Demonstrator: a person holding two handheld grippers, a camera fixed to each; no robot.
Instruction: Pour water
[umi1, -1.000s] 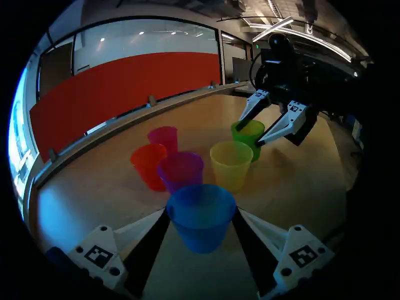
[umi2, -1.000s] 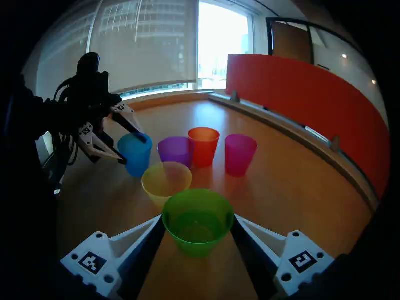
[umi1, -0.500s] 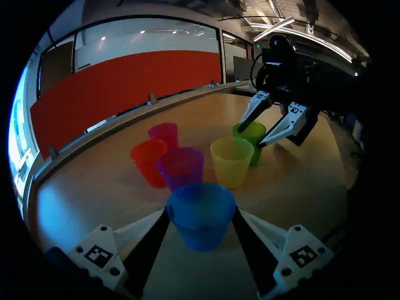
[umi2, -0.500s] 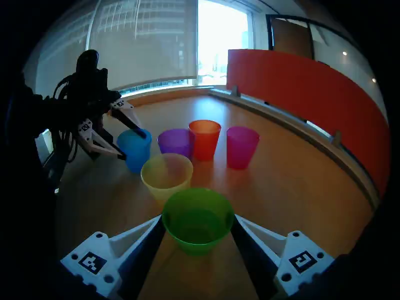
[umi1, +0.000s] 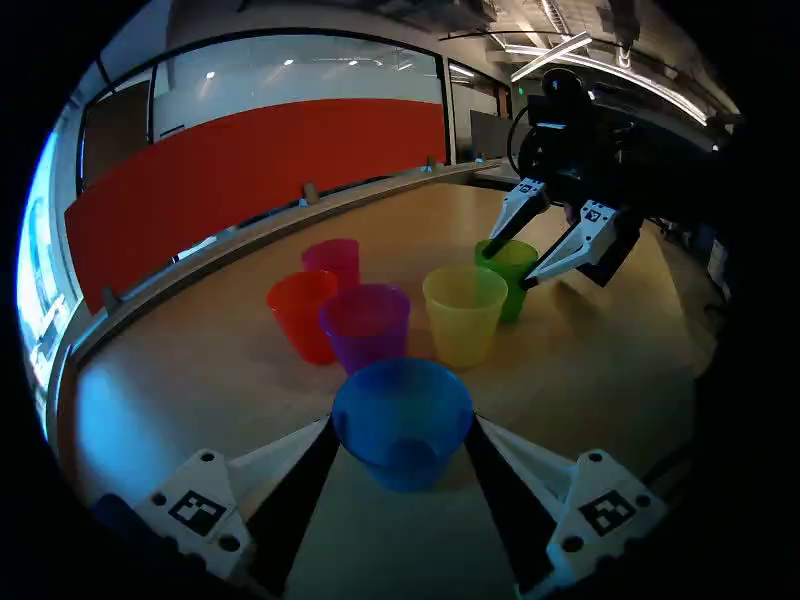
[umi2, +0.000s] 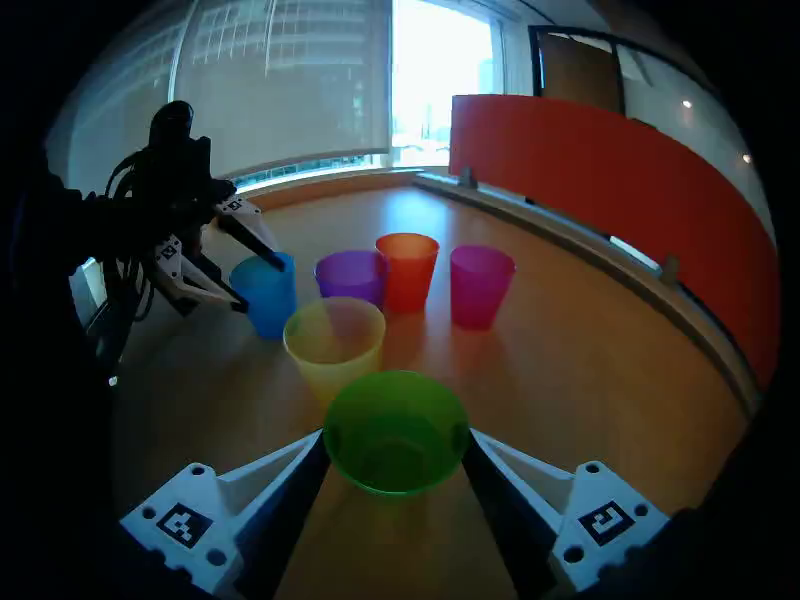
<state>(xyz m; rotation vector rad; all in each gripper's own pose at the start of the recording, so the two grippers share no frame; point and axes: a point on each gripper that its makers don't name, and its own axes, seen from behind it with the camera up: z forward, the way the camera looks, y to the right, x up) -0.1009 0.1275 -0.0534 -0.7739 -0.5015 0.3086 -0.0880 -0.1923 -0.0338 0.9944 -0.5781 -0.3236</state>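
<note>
Jaws clamp a cup apiece: left gripper (umi1: 402, 428) the blue cup (umi1: 402, 450), right gripper (umi2: 396, 438) the green cup (umi2: 396, 460), upright, apparently to avoid spills before pouring.

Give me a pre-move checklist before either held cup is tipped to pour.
1. Left gripper shut on blue cup: ok.
2. Right gripper shut on green cup: ok.
3. Both held cups upright: ok.
4. Water in either held cup: cannot tell.
5. Yellow cup upright and open on the table, near both held cups: ok.
</note>
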